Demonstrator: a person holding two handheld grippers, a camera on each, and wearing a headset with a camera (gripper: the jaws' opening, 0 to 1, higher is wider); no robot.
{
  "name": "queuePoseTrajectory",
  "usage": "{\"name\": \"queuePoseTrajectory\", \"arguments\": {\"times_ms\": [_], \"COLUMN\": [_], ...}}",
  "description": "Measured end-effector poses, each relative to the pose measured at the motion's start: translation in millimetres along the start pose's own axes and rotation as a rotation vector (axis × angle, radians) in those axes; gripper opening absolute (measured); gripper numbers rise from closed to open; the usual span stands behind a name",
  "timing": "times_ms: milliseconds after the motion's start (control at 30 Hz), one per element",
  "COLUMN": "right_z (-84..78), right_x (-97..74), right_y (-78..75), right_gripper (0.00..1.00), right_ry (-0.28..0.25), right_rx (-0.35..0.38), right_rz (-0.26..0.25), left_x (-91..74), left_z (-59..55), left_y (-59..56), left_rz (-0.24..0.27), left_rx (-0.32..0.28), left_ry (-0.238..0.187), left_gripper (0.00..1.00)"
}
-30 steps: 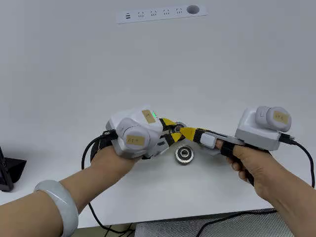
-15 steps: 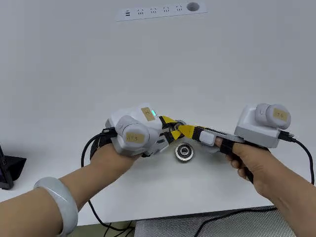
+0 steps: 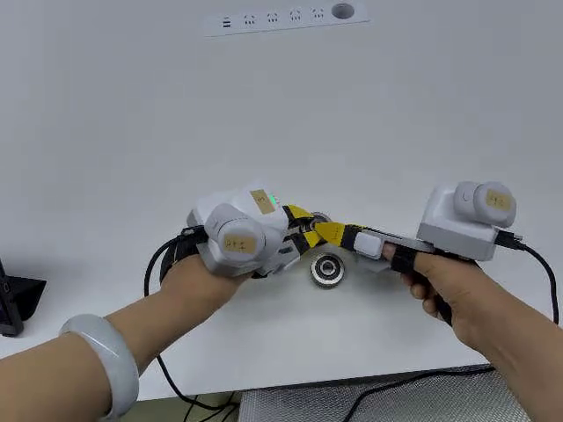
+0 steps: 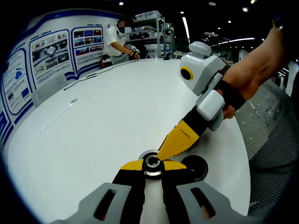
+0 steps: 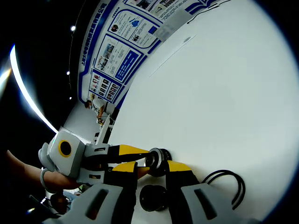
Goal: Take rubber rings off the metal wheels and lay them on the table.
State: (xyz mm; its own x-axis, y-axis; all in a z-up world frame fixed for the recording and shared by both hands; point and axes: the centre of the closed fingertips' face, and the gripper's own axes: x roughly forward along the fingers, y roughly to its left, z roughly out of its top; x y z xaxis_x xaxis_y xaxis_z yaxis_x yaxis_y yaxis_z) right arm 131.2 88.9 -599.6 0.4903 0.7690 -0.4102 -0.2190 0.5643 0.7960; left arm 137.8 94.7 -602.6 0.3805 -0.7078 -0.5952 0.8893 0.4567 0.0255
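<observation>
A small metal wheel [image 4: 152, 162] with a black rubber ring is held in the air between both grippers. My left gripper [image 4: 153, 165] is shut on the wheel from my side; in the head view it [image 3: 304, 229] sits left of centre. My right gripper [image 5: 154, 167] reaches in from the right [image 3: 324, 232], its yellow fingertips [image 5: 180, 165] pressed on the rubber ring [image 5: 161, 154] of that same wheel. A second wheel [image 3: 327, 270], ring still on it, lies on the white table [image 3: 290, 132] just below the jaws. Two loose rubber rings [image 5: 227, 184] lie on the table by the right gripper.
A white power strip [image 3: 286, 18] lies at the table's far edge. A black stand [image 3: 13, 299] sits at the left edge. Black cables [image 3: 163, 264] trail off the near edge behind my left hand. A person [image 4: 117, 39] stands far behind the table.
</observation>
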Motion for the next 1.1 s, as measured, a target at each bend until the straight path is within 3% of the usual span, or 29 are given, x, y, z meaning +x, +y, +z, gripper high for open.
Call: {"name": "queuePoseTrajectory", "arguments": {"times_ms": [667, 1100], "right_z": [-1.6, 0.9], "right_x": [-1.0, -4.6], "right_y": [0.0, -4.8], "right_gripper": [0.23, 0.10], "right_ry": [0.006, -0.005], "right_rx": [0.021, 0.012], "right_rz": [0.014, -0.016], "left_x": [0.2, 0.2], "left_z": [-0.1, 0.0], "left_y": [0.3, 0.5], "left_rz": [0.001, 0.000], "left_rx": [-0.003, -0.002], "left_ry": [0.001, 0.000], "left_gripper": [0.13, 0.13]}}
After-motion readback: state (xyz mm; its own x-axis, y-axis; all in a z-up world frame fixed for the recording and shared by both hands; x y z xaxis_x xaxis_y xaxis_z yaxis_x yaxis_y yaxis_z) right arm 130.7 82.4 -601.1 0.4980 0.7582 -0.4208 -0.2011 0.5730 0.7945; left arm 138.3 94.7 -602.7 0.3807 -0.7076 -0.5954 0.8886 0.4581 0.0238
